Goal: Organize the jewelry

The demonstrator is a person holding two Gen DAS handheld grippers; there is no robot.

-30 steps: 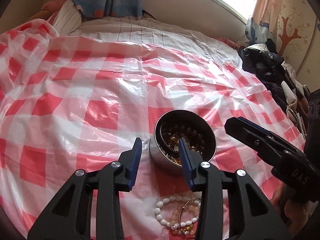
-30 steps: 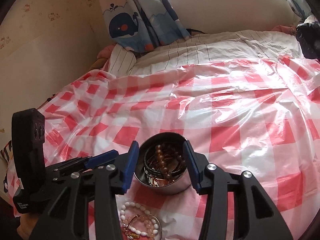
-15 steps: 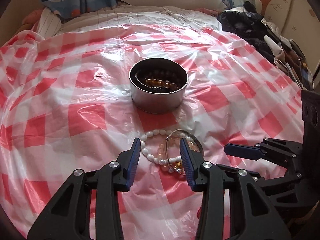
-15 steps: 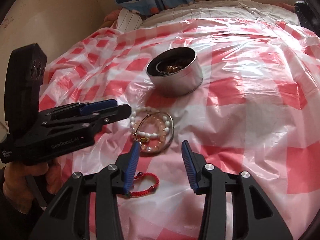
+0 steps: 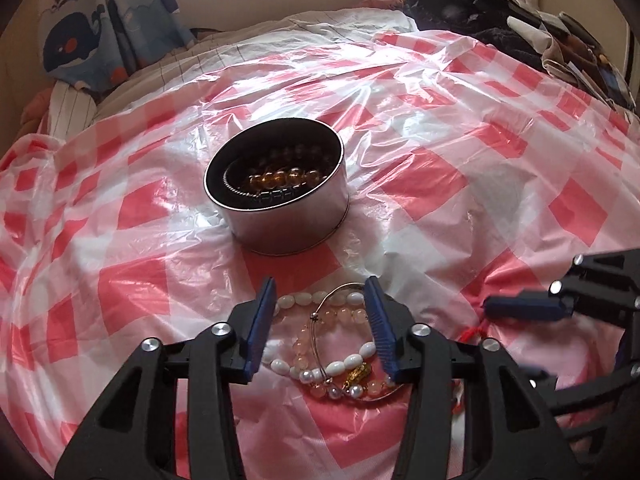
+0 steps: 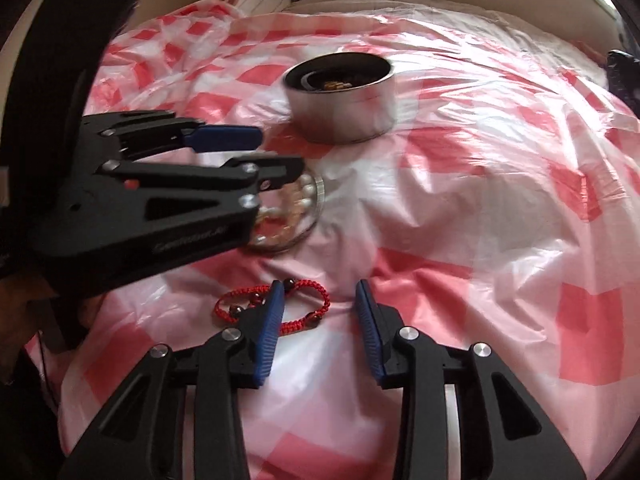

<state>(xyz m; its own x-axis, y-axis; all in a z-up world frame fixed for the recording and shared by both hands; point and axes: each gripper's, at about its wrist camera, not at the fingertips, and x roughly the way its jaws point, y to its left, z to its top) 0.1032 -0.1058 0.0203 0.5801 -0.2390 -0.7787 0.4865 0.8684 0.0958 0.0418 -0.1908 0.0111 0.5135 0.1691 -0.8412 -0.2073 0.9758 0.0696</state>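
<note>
A round metal tin [image 5: 280, 216] with dark and amber bead bracelets inside stands on the red-checked plastic sheet; it also shows in the right wrist view [image 6: 342, 100]. My left gripper [image 5: 320, 312] is open, low over a pile of white pearl and pink bead bracelets [image 5: 332, 344] with a thin bangle. That pile [image 6: 292, 216] is partly hidden by the left gripper in the right wrist view. My right gripper [image 6: 318, 308] is open just above a red braided cord bracelet [image 6: 300, 308], whose right end lies between the fingers.
The red-and-white plastic sheet [image 5: 460, 168] covers a bed. A whale-print curtain [image 5: 80, 40] hangs at the back left. Dark clothes [image 5: 500, 20] lie piled at the back right. The right gripper's blue finger [image 5: 520, 306] shows at the right of the left wrist view.
Both grippers have pulled back from the tin and dropped low. The left now straddles the pearl pile; the right now sits over the red cord bracelet.
</note>
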